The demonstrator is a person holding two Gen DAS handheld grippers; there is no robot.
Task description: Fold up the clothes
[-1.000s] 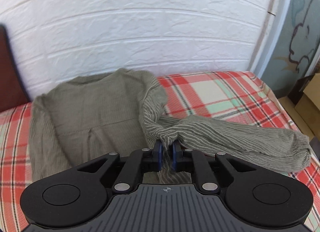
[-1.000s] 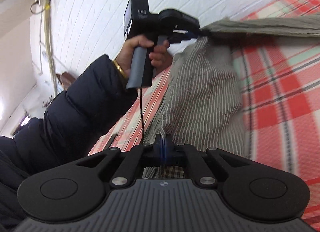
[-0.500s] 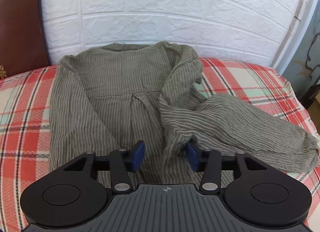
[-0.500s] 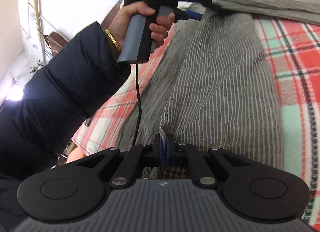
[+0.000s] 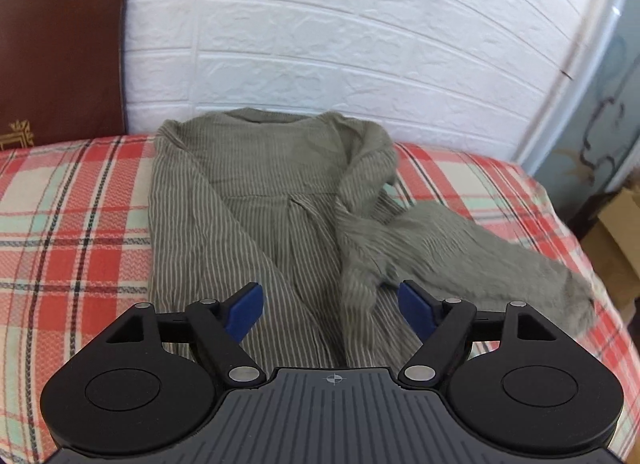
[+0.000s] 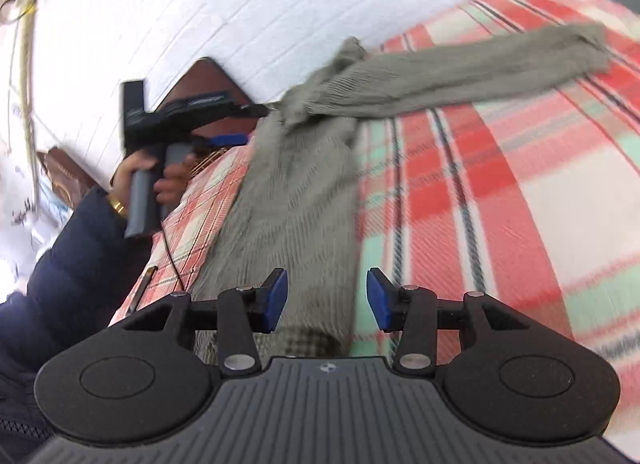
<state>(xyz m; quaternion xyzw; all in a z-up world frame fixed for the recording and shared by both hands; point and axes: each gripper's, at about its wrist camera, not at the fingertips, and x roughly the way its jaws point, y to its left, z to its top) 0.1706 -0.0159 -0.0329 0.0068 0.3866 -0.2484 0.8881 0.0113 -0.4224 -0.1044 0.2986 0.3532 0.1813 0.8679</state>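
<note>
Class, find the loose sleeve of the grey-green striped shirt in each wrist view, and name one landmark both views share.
Left wrist: loose sleeve lies right of centre, trailing rightward.
Right wrist: sleeve crosses the upper right.
Shared landmark: red plaid bedcover.

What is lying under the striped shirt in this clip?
The striped shirt lies on a red plaid bedcover, which shows on both sides. Whether anything else sits beneath the shirt is hidden by the fabric.
</note>
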